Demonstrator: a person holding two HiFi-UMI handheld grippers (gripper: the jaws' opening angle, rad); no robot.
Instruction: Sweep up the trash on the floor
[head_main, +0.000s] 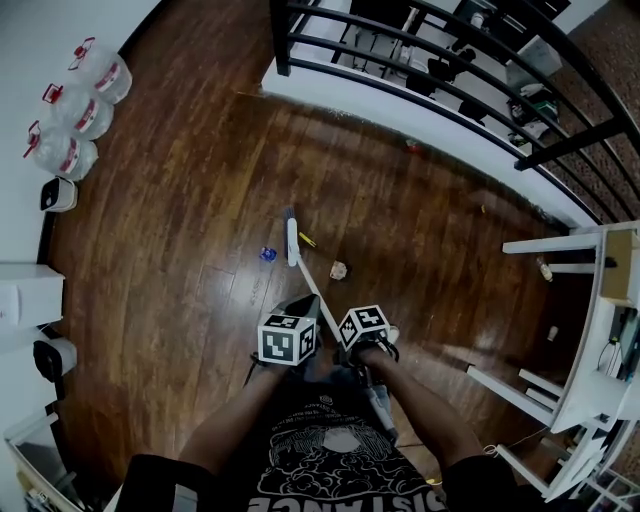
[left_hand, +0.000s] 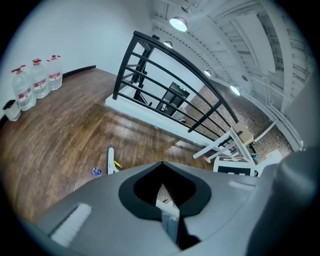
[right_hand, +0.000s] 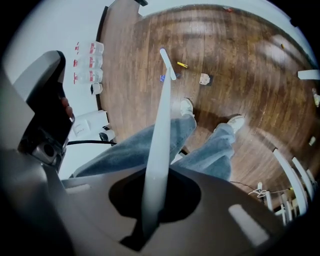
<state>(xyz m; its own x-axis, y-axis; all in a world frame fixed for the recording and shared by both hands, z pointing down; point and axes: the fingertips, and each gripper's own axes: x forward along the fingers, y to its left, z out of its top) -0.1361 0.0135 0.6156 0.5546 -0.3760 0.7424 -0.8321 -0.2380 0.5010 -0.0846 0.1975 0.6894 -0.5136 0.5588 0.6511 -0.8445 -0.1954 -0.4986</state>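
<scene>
Between the left gripper (left_hand: 163, 170) jaws: short pale piece (left_hand: 163, 195), clamped, can't identify it. Right gripper (right_hand: 160, 175) is clamped on the white broom (right_hand: 164, 100) handle, whose top end is cut off. Forearms angle inward, grippers side by side. Broom head is down on the dark wood floor (head_main: 170, 250). Blue scrap (head_main: 267, 254), yellow bit (head_main: 307, 240) and crumpled wad (head_main: 339, 270) lie beside it. Black railing (head_main: 450, 95) ahead, water jugs (head_main: 80, 110) by the wall.
</scene>
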